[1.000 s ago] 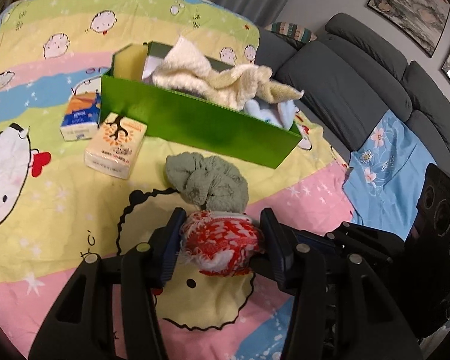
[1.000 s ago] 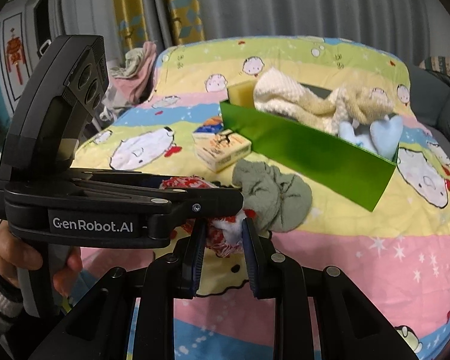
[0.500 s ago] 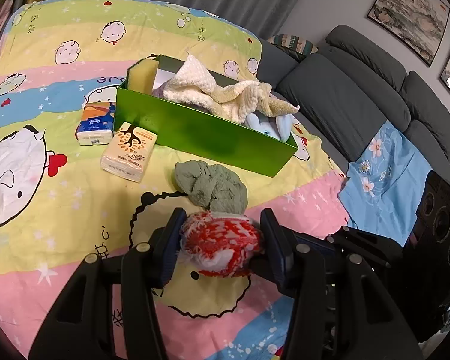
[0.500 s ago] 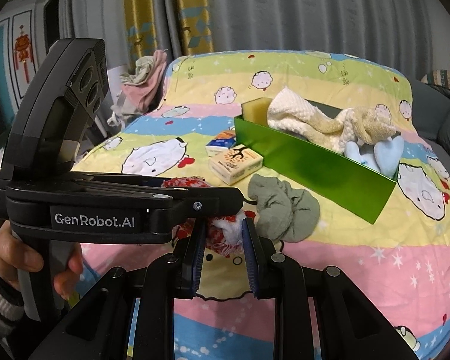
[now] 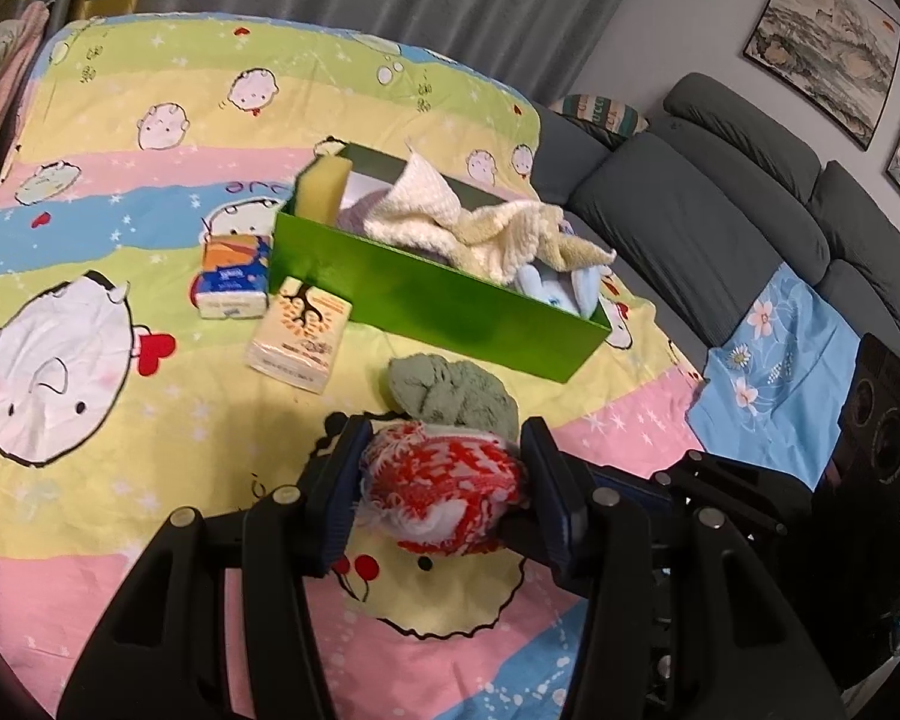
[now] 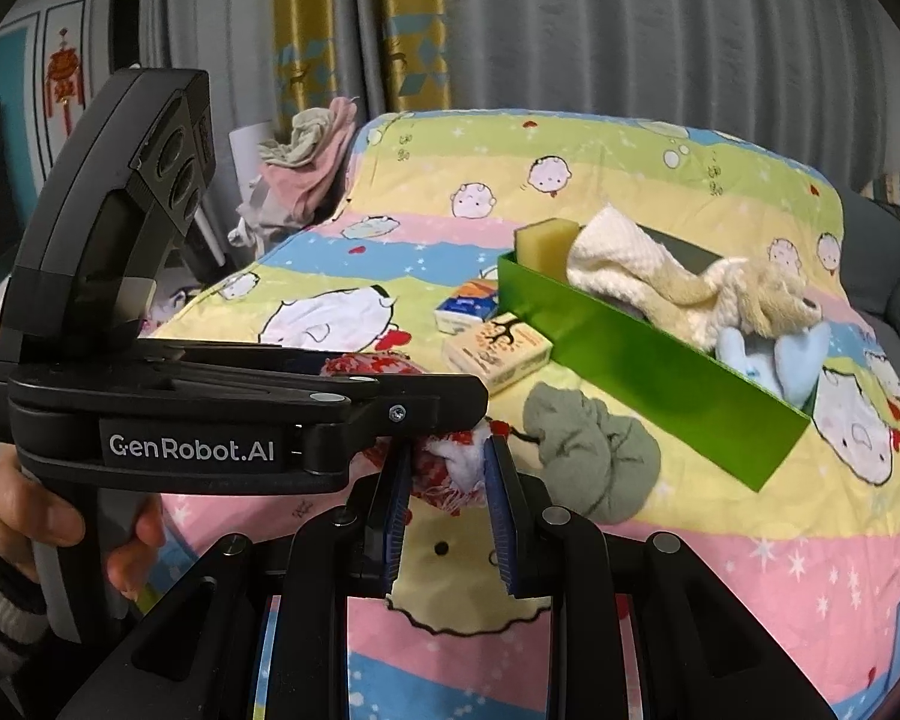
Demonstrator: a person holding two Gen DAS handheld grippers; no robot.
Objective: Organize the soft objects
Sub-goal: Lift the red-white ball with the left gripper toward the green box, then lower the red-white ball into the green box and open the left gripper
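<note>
Left wrist view shows the red-and-white cloth bundle [image 5: 444, 492] face-on, squeezed between the two pads of the left gripper [image 5: 444, 495] and held above the cartoon-print blanket [image 5: 120, 420], over its near edge. From this side the right gripper appears only as dark bodywork at the lower right, so its jaws are hidden. Right wrist view supplies that: the right gripper [image 6: 447, 468] has its blue pads narrowly apart, with a frayed white and red end of the bundle [image 6: 450, 462] lying between them; whether they actually pinch it cannot be told. That view also shows the left gripper's black body [image 6: 210, 420] side-on across the frame and the person's left hand [image 6: 42, 516] wrapped round its handle.

Just beyond the bundle lies a crumpled grey-green cloth [image 5: 450, 390] on the blanket. Past it stands the long green box [image 5: 438, 300], towards the blanket's far right part, holding a yellow sponge [image 5: 327, 192], a cream knitted towel [image 5: 480, 228] and a pale blue soft item [image 5: 558, 291]. Left of the box lie two tissue packs, one orange-beige [image 5: 300, 333], one blue and orange [image 5: 234, 279]. A grey sofa [image 5: 720, 222] sits off the blanket's right edge.
</note>
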